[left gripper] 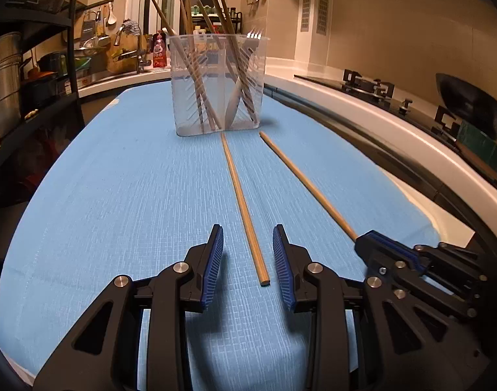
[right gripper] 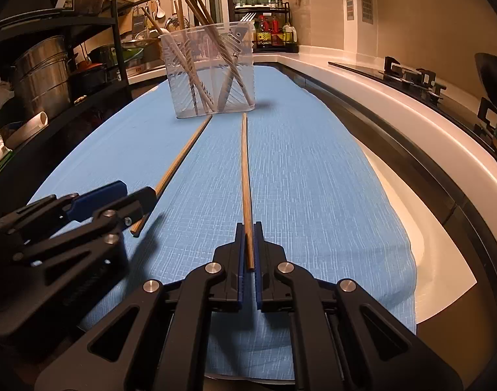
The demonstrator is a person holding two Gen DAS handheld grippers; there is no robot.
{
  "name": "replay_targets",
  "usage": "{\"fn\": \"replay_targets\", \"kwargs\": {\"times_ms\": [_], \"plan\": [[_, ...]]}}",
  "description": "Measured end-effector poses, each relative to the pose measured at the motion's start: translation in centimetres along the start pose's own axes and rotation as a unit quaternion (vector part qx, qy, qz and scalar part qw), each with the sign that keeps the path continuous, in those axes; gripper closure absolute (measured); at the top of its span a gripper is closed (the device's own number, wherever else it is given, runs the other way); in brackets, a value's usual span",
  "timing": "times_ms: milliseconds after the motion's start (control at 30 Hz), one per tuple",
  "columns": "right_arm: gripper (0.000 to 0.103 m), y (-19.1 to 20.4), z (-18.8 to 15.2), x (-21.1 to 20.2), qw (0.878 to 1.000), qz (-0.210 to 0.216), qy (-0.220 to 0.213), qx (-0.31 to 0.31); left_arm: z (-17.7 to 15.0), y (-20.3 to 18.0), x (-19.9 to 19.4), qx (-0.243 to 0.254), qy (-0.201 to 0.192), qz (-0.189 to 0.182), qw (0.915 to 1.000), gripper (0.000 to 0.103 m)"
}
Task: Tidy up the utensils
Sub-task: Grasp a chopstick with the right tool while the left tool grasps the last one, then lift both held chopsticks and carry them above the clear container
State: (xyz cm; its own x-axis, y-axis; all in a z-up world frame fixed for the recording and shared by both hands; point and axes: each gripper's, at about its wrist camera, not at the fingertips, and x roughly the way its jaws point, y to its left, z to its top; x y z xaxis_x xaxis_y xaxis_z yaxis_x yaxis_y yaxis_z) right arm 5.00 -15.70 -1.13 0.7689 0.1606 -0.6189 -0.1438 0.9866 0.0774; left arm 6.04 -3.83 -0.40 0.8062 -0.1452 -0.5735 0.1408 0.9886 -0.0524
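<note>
Chopsticks are what I am sorting here, and most of the job looks done: the clear plastic holder (left gripper: pixel 217 84) standing on the blue cloth (left gripper: pixel 118 195) already carries a bundle of chopsticks plus a fork (left gripper: pixel 255 36) and what looks like a pale spoon. Two chopsticks are left lying on the cloth in front of the holder, each with its far tip just short of the holder's base. My right gripper (right gripper: pixel 248 254) is clamped on the near end of the right chopstick (right gripper: pixel 245 176). My left gripper (left gripper: pixel 248 260) has its jaws apart, straddling the near end of the left chopstick (left gripper: pixel 241 202) without the pads touching it. I judge that both sticks have yet to be lifted and dropped into the holder.
</note>
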Motion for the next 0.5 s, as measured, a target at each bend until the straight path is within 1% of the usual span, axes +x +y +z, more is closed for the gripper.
{"fn": "replay_targets", "kwargs": {"times_ms": [100, 133, 267, 500], "plan": [[0.098, 0.1, 0.0, 0.0, 1.0, -0.002, 0.0, -0.002, -0.3, 0.1, 0.8, -0.001, 0.015, 0.008, 0.9998, 0.071], [0.098, 0.1, 0.0, 0.0, 1.0, -0.001, 0.0, -0.001, -0.4, 0.3, 0.8, 0.001, 0.014, 0.011, 0.9998, 0.073], [0.098, 0.1, 0.1, 0.0, 1.0, -0.004, 0.001, -0.001, -0.6, 1.1, 0.2, -0.002, 0.011, 0.021, 0.9997, 0.096], [0.097, 0.0, 0.1, 0.0, 1.0, -0.006, 0.003, -0.001, -2.4, 4.3, -2.2, -0.026, -0.006, 0.046, 0.9986, 0.096]]}}
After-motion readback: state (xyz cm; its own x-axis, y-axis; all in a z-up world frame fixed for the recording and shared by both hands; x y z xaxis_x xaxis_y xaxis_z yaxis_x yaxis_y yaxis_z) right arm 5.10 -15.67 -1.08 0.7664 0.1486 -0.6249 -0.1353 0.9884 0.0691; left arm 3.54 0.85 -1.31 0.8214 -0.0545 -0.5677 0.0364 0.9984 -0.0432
